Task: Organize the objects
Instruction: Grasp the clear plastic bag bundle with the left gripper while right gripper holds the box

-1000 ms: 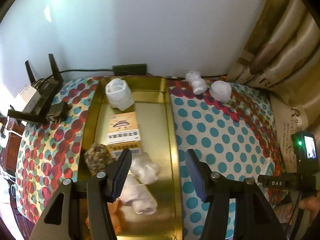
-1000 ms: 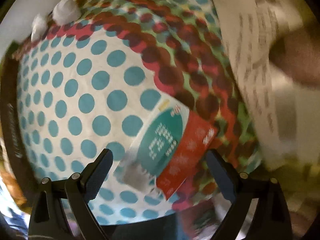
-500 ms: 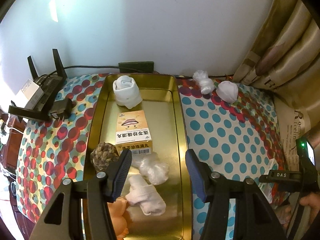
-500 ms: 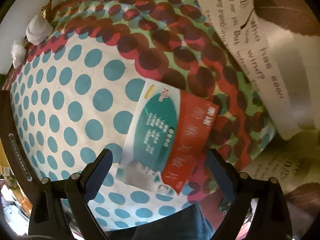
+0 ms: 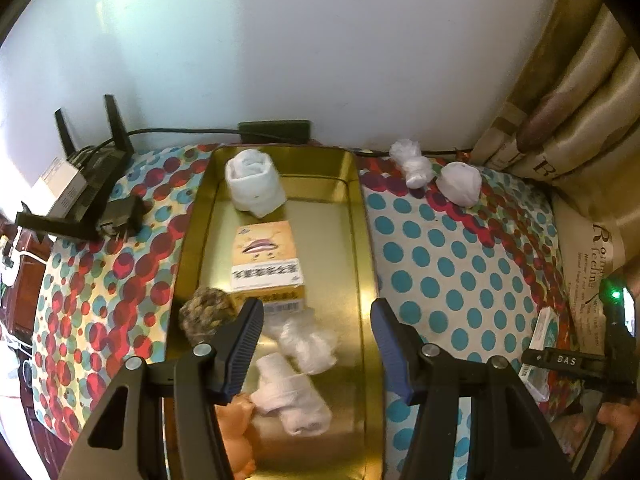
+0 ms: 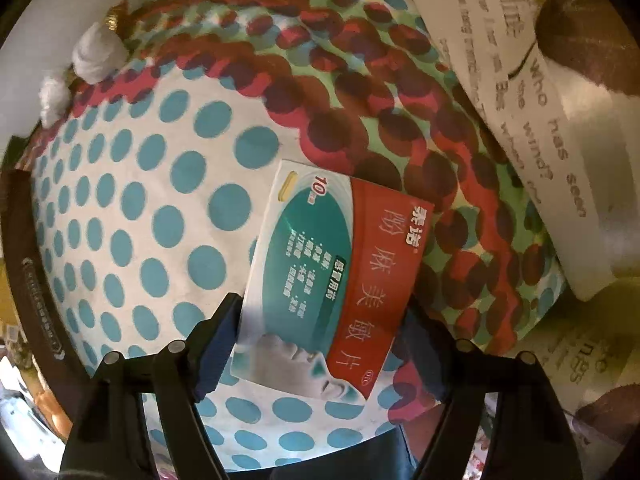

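Observation:
A gold metal tray (image 5: 362, 240) lies on the dotted cloth. In it are a rolled white sock (image 5: 254, 186), a yellow medicine box (image 5: 268, 266), a woven brown ball (image 5: 206, 312), a clear plastic bag (image 5: 306, 340), a folded white sock (image 5: 294, 398) and an orange toy (image 5: 236, 432). My left gripper (image 5: 316, 344) hangs open and empty above the tray's near half. My right gripper (image 6: 320, 344) has its fingers on both sides of a flat red, green and white medicine box (image 6: 332, 272) lying on the cloth, and they look pressed against its edges. That box also shows in the left wrist view (image 5: 542, 344).
Two white bundles (image 5: 412, 162) (image 5: 460, 182) lie on the cloth at the back right, also in the right wrist view (image 6: 98, 54). A black router (image 5: 80, 196) and adapter (image 5: 122, 216) sit at the left. A printed curtain (image 6: 540, 80) hangs at the right. A wall runs behind.
My right gripper has moved forward over the flat medicine box and its fingers have closed in from wide open to the box's edges. My left gripper has drawn back and up slightly.

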